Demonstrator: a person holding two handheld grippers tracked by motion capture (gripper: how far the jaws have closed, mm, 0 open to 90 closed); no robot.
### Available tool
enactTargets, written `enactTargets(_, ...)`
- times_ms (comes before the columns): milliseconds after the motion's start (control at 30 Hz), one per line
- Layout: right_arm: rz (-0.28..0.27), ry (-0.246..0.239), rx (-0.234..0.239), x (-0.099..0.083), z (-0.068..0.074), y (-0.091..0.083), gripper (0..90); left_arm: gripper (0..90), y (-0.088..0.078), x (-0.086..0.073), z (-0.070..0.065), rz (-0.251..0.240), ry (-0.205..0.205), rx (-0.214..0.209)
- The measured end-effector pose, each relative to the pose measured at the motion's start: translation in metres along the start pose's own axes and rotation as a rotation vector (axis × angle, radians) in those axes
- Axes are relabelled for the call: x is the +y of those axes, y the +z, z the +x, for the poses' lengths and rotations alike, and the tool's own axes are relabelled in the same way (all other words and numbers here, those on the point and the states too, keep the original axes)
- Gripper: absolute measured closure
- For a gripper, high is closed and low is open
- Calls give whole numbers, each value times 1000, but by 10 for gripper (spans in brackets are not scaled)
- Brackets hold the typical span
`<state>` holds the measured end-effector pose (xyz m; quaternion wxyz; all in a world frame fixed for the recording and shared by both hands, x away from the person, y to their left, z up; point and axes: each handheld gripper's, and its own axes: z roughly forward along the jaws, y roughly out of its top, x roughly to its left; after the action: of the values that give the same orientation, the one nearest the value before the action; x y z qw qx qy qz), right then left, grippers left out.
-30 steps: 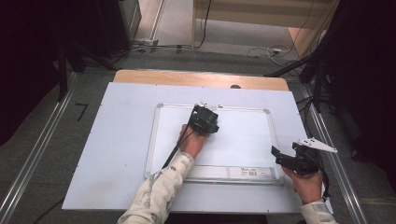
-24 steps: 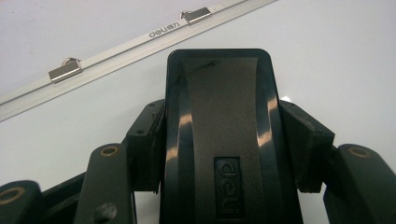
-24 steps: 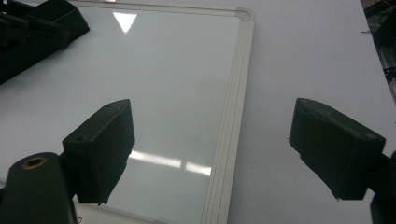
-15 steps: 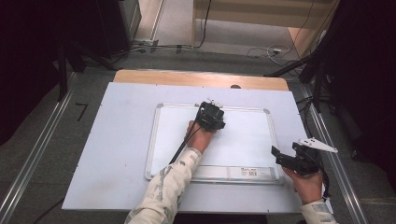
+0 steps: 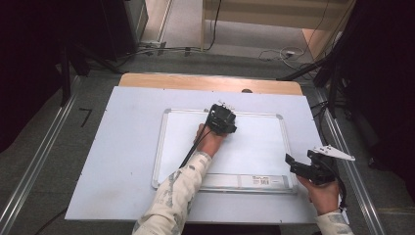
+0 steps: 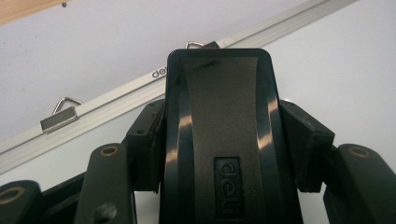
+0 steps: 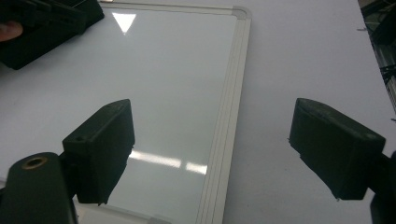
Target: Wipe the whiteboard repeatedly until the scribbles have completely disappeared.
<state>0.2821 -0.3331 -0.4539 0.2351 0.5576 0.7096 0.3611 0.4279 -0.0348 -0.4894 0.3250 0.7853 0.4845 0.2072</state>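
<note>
- Tabletop: pale sheet under both tongs, carrying everything.
- Whiteboard: flat beneath the left tongs, its right frame edge just ahead of the right tongs; surface looks wiped clean.
- Eraser: black block clamped in the left tongs, close to the board's far frame.
- Right tongs: wide apart, holding nothing, waiting by the board's near right corner.
- Step, as I judge it: wiping; next, sweep the eraser back flat.

eraser | black, "deli" logo | flat on whiteboard, near top rail
</note>
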Motion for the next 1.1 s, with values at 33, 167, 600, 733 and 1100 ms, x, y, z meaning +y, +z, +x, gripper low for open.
enactTargets(33,0,0,0,0,0,0,127,412,-2,-2,0,2,5,-3)
enactTargets(167,3,-6,-2,0,2,1,127,412,-8,-8,-2,4,15,-10)
enactTargets(600,3,-7,0,1,2,2,128,411,3,2,-3,-4,-7,8)
enactTargets(733,2,-11,2,1,2,2,127,411,-4,-3,-15,4,27,-21)
enactTargets(1100,6,-18,-2,2,6,4,127,411,-21,-22,-45,1,44,-38)
